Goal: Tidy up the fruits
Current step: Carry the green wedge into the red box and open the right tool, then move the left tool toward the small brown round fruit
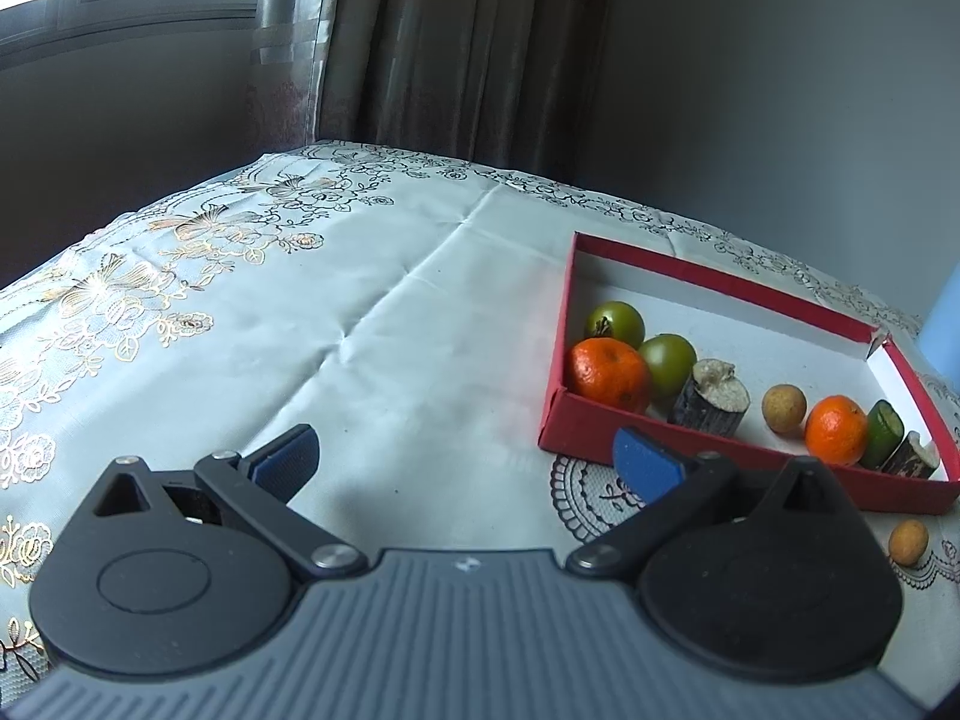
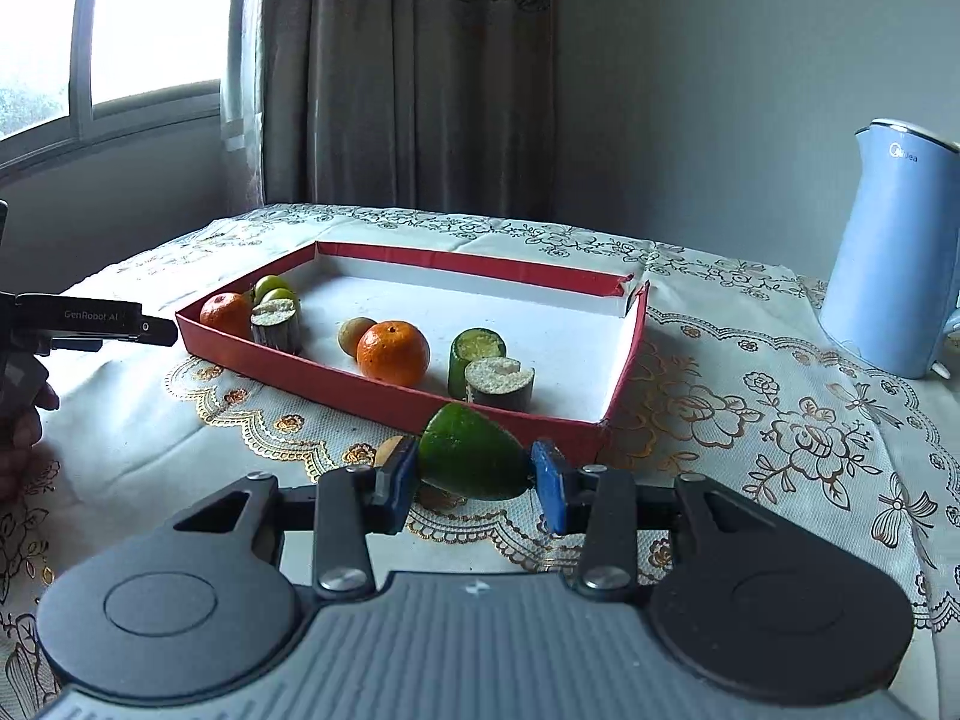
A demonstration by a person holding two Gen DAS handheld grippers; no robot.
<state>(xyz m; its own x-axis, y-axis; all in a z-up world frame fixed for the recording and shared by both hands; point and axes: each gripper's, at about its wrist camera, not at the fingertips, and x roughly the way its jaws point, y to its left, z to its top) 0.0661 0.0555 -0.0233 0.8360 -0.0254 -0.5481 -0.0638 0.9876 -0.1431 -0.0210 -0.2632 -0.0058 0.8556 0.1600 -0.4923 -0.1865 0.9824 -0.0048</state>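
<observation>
The right gripper clamps a green fruit wedge between its blue pads, jaws closed partway onto the piece, just short of the near wall of the red box. The wedge sits at the centre of the right wrist view, above the tablecloth, with a small tan fruit partly hidden behind the left pad at about 9 o'clock from it.

The wedge's long axis runs roughly from 10 o'clock to 4 o'clock across the jaws; which end is the cut face cannot be told.

Inside the box lie two oranges, green rounds, a tan fruit and cut cylinders, with free white floor toward 1 o'clock.

The left gripper hangs wide open and holds nothing, over bare cloth at 9 o'clock of the box; another tan fruit rests outside the box, on the cloth at 4 o'clock in that view.

The step in hand appears to be carrying the wedge into the box. Doing it well likely means lifting clear of the near wall, moving toward the open floor at 1 o'clock, lowering until the wedge rests, then opening slowly so the curved piece does not roll into the cylinders. A blue kettle stands well apart at 2 o'clock.
</observation>
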